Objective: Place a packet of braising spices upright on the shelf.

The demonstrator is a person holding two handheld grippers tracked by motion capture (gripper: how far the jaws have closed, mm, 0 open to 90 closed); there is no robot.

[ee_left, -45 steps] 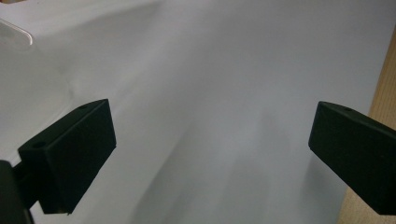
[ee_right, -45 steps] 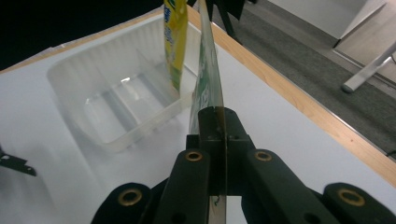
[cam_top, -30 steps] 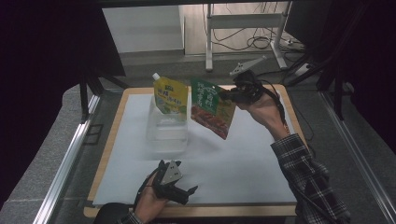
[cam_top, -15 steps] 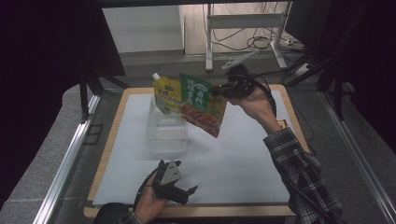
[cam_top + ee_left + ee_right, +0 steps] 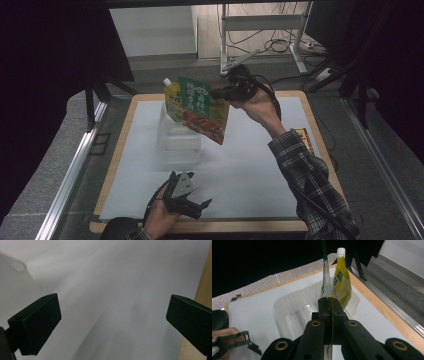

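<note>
Right gripper (image 5: 220,93) was raised at arm's length over the table's far side, jaws clamped together. Left gripper (image 5: 192,206) rested low at the near edge, jaws spread wide.

Two pouches (image 5: 202,110) (image 5: 173,97), one tray (image 5: 179,142)

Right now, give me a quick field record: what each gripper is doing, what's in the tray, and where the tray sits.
right gripper: shut on the green pouch, held in the air above the tray
left gripper: open, nothing between the jaws, low near the board's front edge
clear tray: on the white mat
yellow spouted pouch: standing upright at one end of the tray
green pouch vs tray: not yet inside
</note>
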